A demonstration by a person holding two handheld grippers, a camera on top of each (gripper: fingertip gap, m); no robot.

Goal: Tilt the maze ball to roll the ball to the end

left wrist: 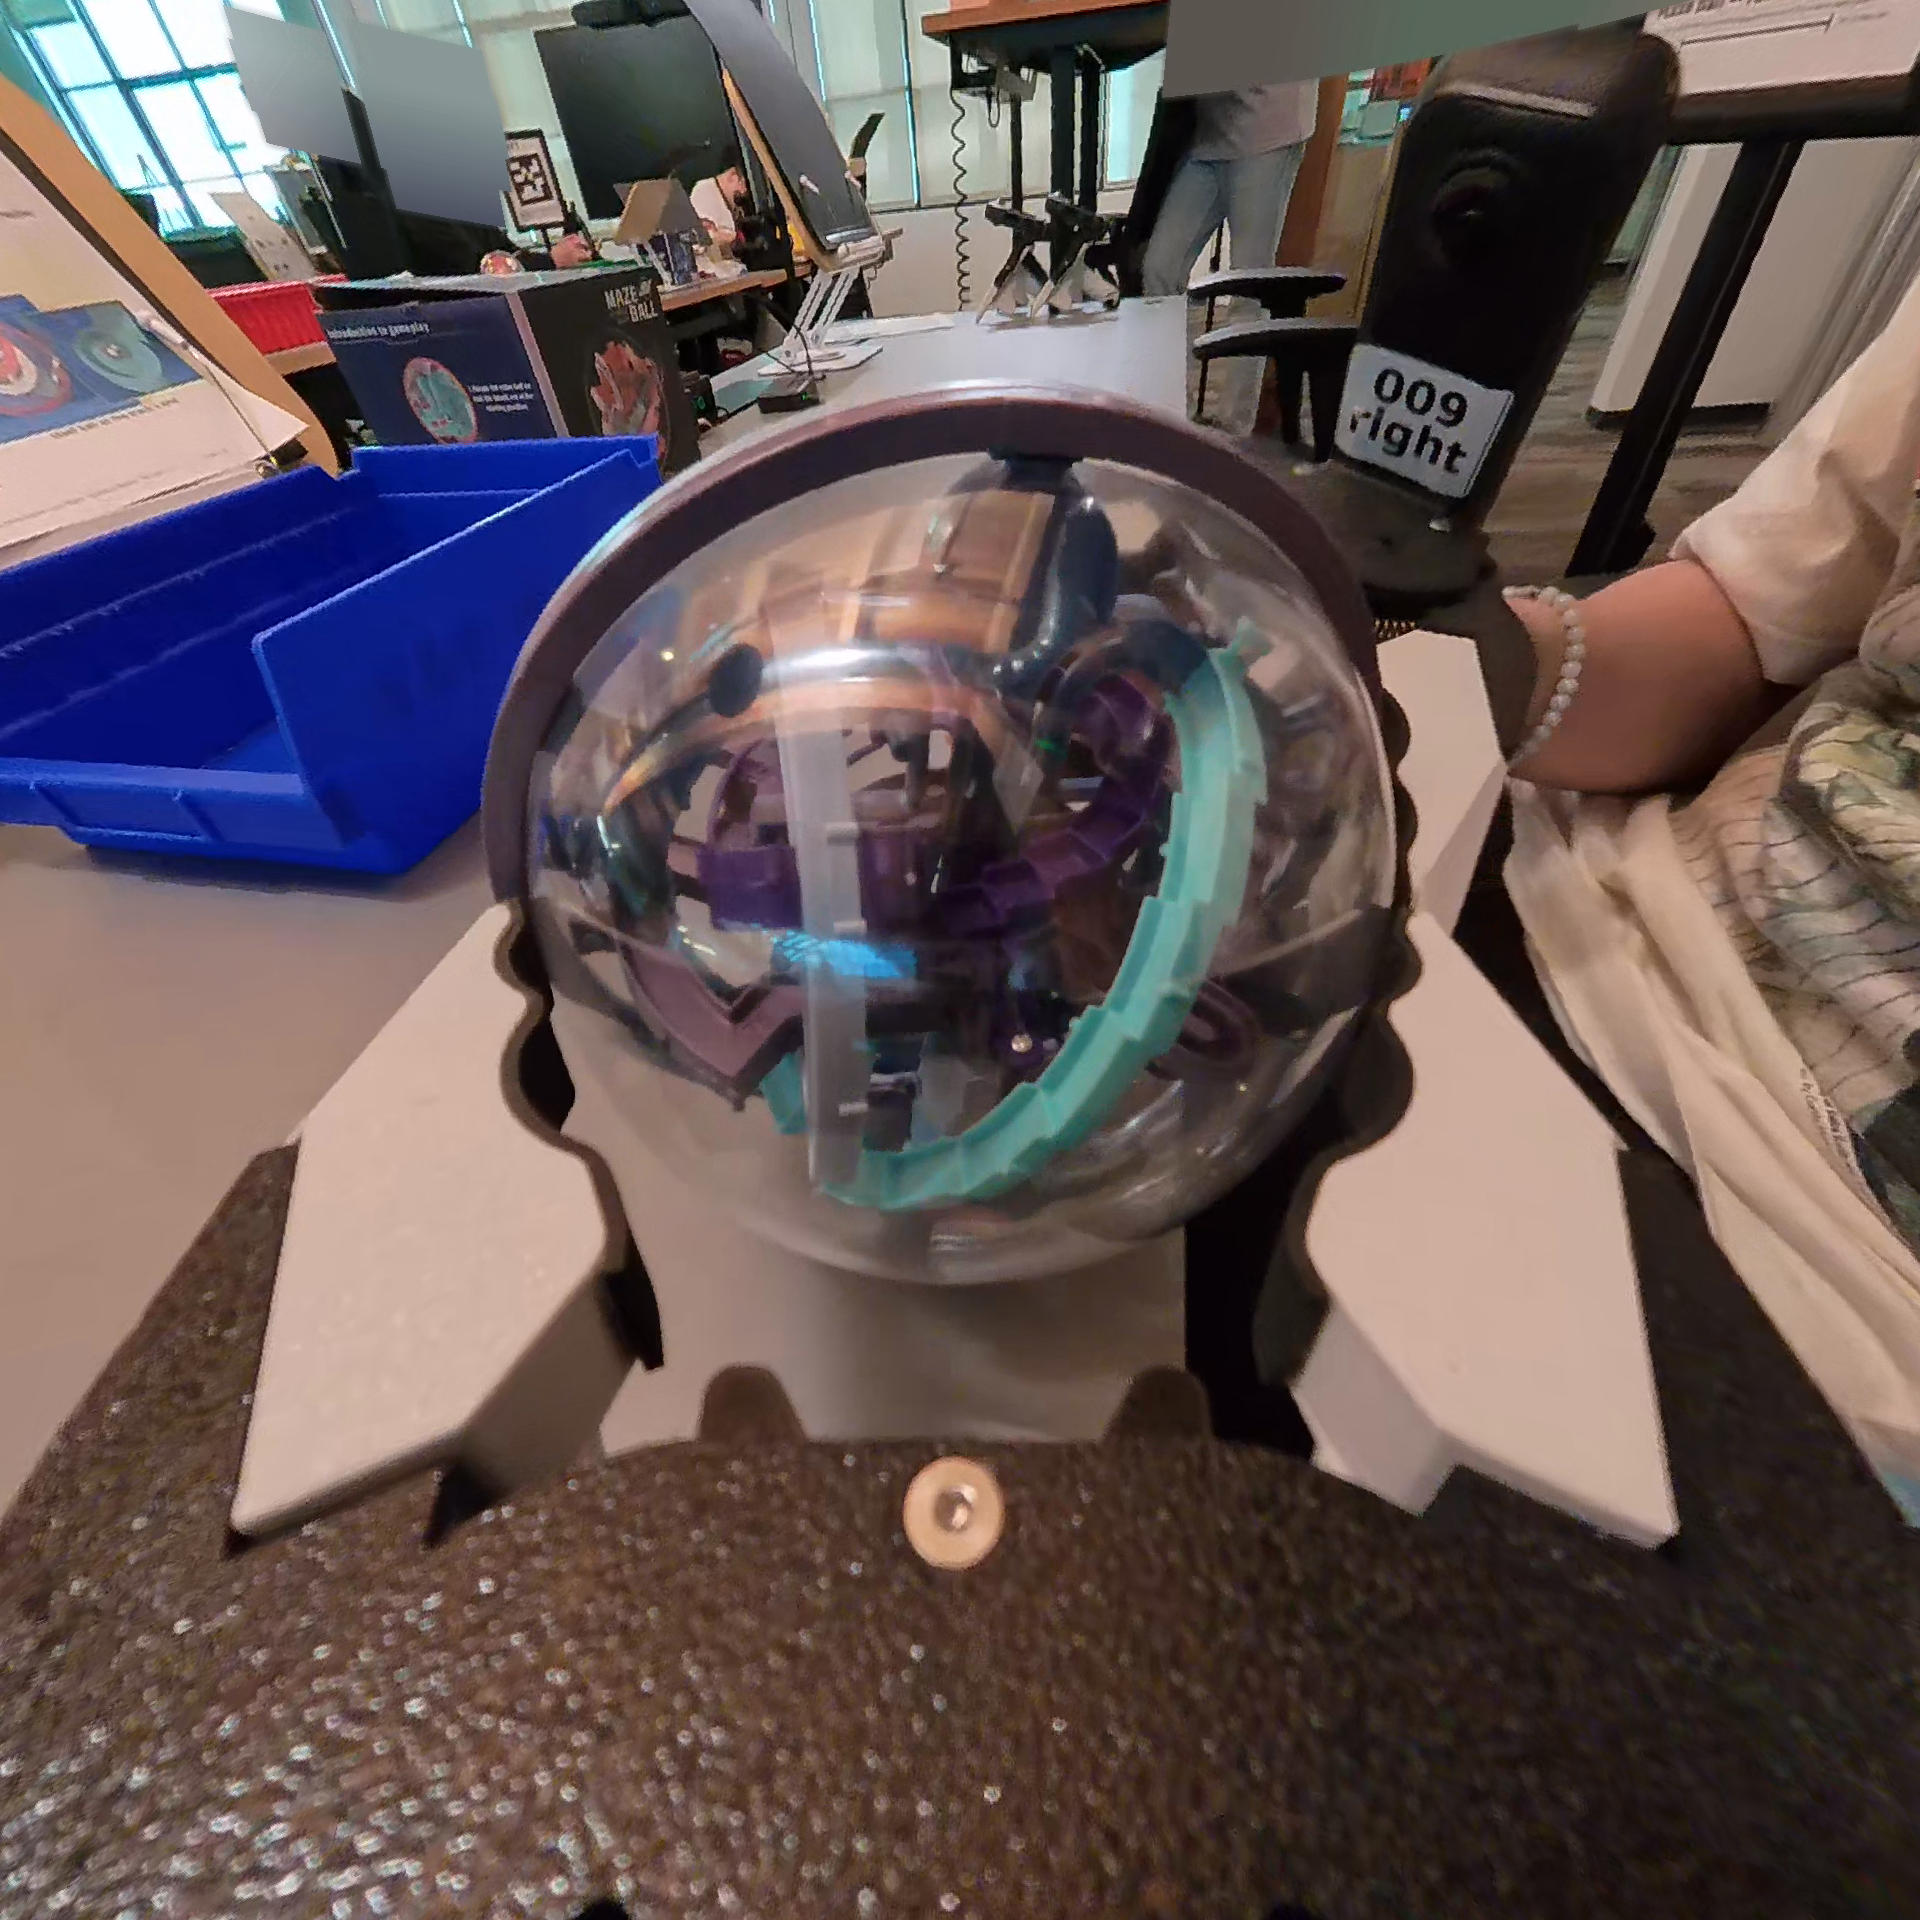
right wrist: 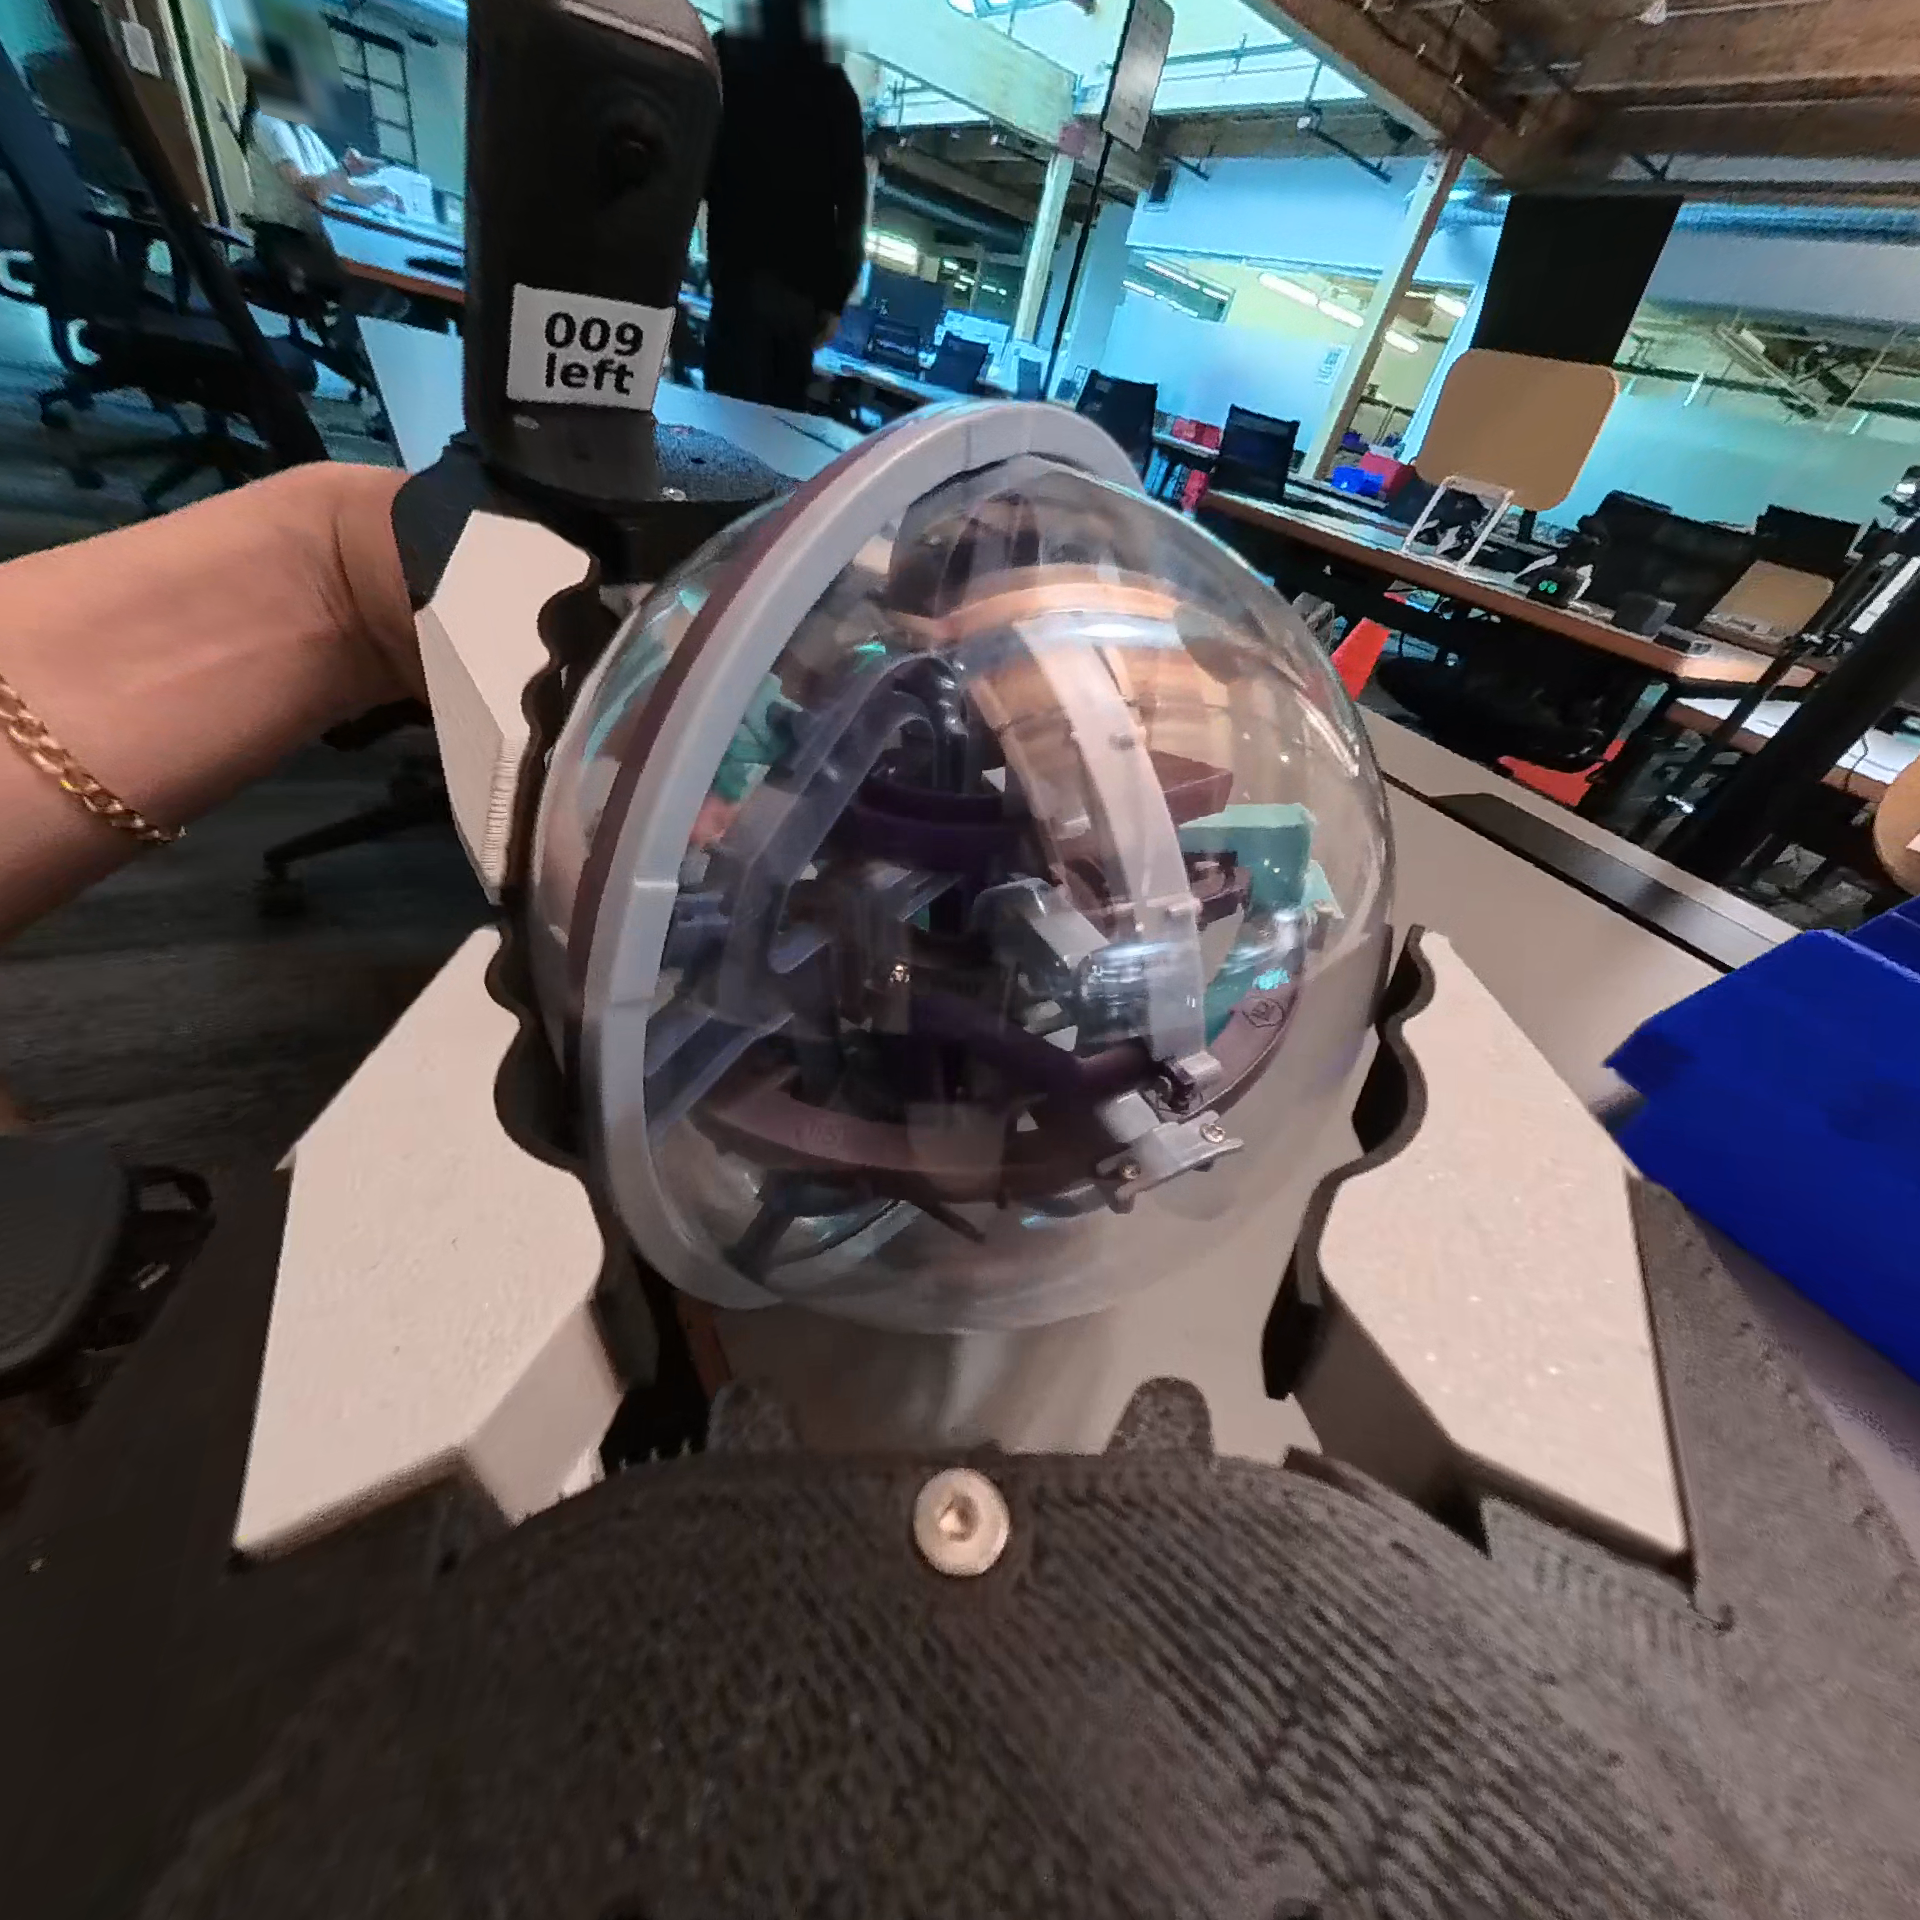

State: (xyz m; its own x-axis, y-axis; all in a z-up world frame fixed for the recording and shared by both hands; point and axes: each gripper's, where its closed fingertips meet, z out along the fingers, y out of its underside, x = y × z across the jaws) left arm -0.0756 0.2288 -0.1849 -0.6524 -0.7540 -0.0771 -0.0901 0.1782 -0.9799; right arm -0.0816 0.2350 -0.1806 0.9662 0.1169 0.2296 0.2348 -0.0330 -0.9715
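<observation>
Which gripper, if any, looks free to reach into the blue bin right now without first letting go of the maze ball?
Probably neither. The left gripper and the right gripper both have their fingers against the maze ball. The blue bin stands close beside it, open-topped, but reaching in would mean dropping the ball.

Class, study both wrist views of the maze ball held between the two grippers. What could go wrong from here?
1. The maze ball is a smooth clear sphere held off the table; it might slip from the wavy jaws of either gripper while being tilted.
2. The blue bin sits close on the left; a wide tilt could knock it.
</observation>
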